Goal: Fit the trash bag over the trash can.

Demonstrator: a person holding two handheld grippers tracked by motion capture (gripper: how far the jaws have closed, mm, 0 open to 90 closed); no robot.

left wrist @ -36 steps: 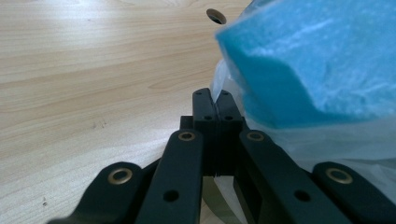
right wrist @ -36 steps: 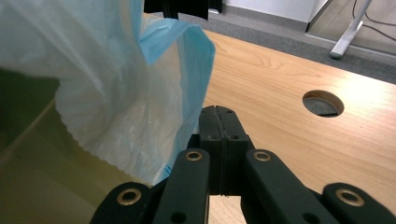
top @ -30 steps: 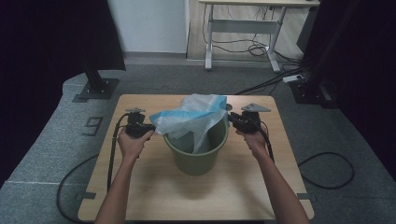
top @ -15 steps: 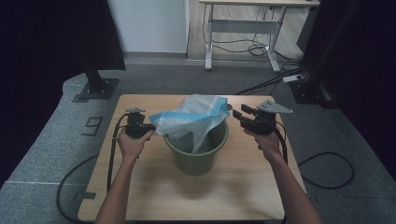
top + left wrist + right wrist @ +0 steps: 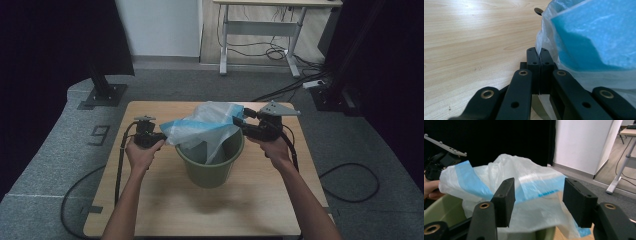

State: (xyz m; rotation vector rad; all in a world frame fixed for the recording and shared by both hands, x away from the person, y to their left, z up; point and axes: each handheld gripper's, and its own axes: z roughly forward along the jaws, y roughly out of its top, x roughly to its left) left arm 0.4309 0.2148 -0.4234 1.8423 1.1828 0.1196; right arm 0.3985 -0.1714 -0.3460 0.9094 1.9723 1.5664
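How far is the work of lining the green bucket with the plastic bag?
Done: the plastic bag hangs partly inside the green bucket. In hand: the left hand-held gripper is shut on the bag's edge; the right hand-held gripper has just been opening and stands open, nothing pressed between its pads. Left: the bag's mouth is not yet spread over the bucket's rim.

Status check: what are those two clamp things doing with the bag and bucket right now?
Left hand-held gripper shut on plastic bag. Right hand-held gripper open, jaws just opened, off the bag. Bag half in green bucket. Nothing blocking.
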